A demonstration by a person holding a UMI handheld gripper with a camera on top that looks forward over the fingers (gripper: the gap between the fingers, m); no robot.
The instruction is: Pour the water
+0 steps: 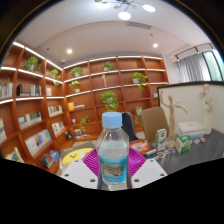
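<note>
Water has not been poured yet, I judge: the clear plastic bottle with blue cap (114, 150) stands upright and capped, jaws clenched on it. Wooden bookshelves (90, 95) lie far behind; no receiving vessel shows.

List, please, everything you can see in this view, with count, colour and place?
bottle: one, clear with blue cap and label, between the fingers
shelves: one long wall, reddish wood, beyond the bottle, holding books and plants
plants: several, green, on the shelves
table: one, dark top, beside the bottle, small items on it
ceiling lights: a few, white, overhead
gripper: one, pink pads, fingers pressing the bottle's sides
</note>
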